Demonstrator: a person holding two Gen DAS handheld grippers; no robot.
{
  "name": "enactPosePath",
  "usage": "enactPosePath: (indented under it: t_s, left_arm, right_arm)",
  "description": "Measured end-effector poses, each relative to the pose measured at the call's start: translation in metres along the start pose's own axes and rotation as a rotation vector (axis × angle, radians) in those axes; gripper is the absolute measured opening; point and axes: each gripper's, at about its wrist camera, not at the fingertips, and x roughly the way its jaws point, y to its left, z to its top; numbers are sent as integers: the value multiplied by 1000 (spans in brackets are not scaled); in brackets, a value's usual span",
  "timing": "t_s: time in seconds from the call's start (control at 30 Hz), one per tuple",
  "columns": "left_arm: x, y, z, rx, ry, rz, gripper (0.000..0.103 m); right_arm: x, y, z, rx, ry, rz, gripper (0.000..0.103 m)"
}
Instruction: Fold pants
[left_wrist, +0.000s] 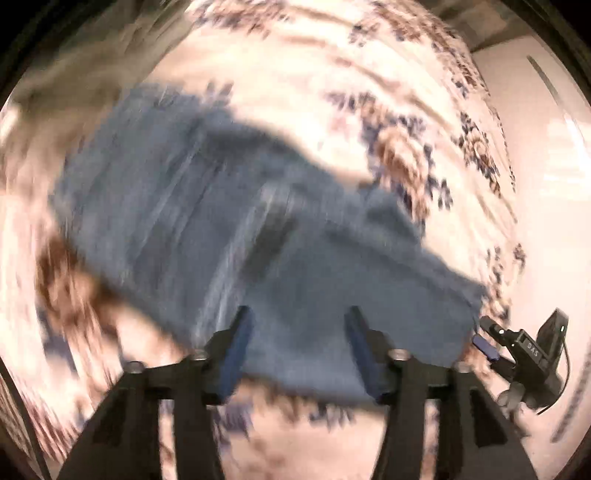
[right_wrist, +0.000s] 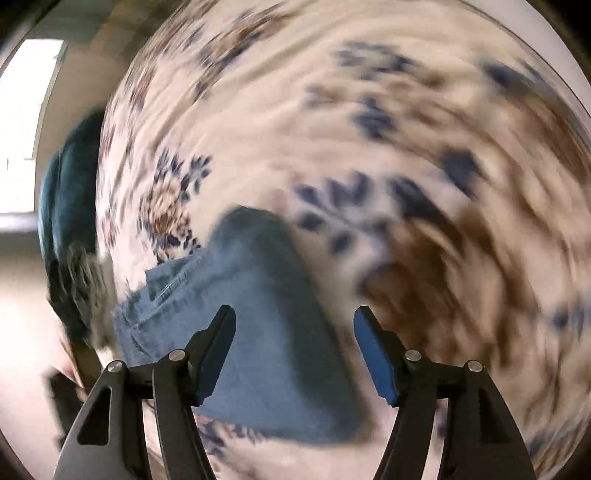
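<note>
Blue denim pants (left_wrist: 207, 206) lie folded on a floral bedspread (left_wrist: 295, 74). Both views are blurred by motion. My left gripper (left_wrist: 299, 321) is open and empty, its fingers above the near edge of the pants. In the right wrist view the pants (right_wrist: 258, 314) lie as a folded bundle with seams showing at the left. My right gripper (right_wrist: 295, 321) is open and empty, with the left finger over the denim and the right finger over the bedspread (right_wrist: 369, 129). The right gripper also shows in the left wrist view (left_wrist: 484, 336) at the pants' right corner.
The bedspread's right edge meets a pale floor (left_wrist: 546, 147) in the left wrist view. In the right wrist view a person in dark teal clothing (right_wrist: 70, 206) stands at the bed's left edge, with a bright window (right_wrist: 26, 125) behind.
</note>
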Motion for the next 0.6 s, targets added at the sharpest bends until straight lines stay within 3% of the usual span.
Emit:
enactPosePath:
  t_s: [0.03, 0.1, 0.17, 0.2, 0.23, 0.37, 0.47, 0.5, 0.53, 0.6]
  left_arm:
    - [12, 0, 12, 15, 8, 11, 59]
    - [44, 5, 36, 37, 57, 38, 59]
    - [67, 5, 49, 55, 69, 64, 51]
    - [77, 0, 53, 84, 67, 72, 36]
    - [83, 0, 57, 114, 62, 94, 30]
    - [87, -4, 62, 188, 6, 114, 22]
    - [85, -8, 63, 237, 12, 114, 26]
    - [83, -9, 64, 246, 18, 107, 33]
    - [86, -8, 64, 248, 36, 89, 46]
    - [94, -1, 61, 239, 89, 47, 60]
  right_arm:
    - [14, 11, 11, -56, 33, -35, 60]
    - [28, 22, 19, -116, 64, -95, 31]
    - [34, 39, 16, -189, 45, -185, 29]
    - [34, 43, 14, -201, 31, -201, 27]
    - [32, 43, 12, -200, 17, -212, 27]
    - [29, 30, 8, -146, -16, -178, 26]
    - [26, 26, 7, -165, 8, -183, 30]
    - [24, 26, 7, -168, 18, -182, 31]
    - [24, 27, 9, -166, 27, -176, 40]
    - [24, 29, 11, -151, 46, -144, 48]
